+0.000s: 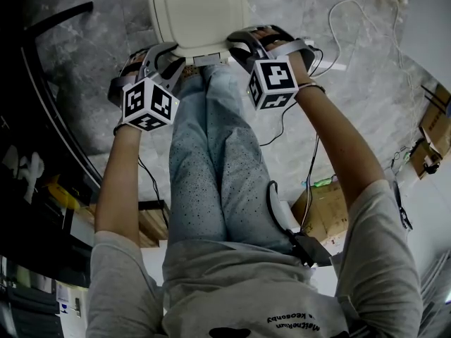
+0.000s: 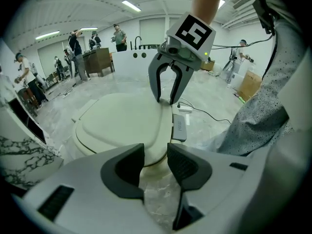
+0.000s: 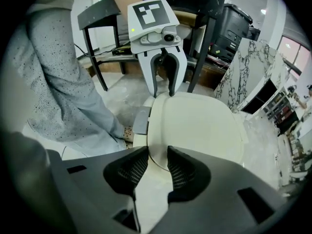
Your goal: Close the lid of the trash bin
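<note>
The cream trash bin's lid (image 1: 197,9) lies flat on the bin, just beyond the person's feet. It also shows in the left gripper view (image 2: 122,126) and in the right gripper view (image 3: 195,126). A grey tab (image 1: 206,60) sits at the bin's near edge. My left gripper (image 1: 168,56) is at the bin's near left corner and my right gripper (image 1: 241,44) at its near right corner. Both face each other across the lid. Each shows a narrow gap between its jaws, with only the lid's rim and floor seen through it. From the left camera, the right gripper (image 2: 165,100) has its tips down on the lid's edge.
A black table frame (image 1: 42,69) stands at the left. A white cable (image 1: 345,20) and power strip lie on the marbled floor at the right. Cardboard boxes (image 1: 320,210) sit behind the person. A marbled panel (image 3: 239,67) stands beyond the bin. Several people (image 2: 73,43) are far off.
</note>
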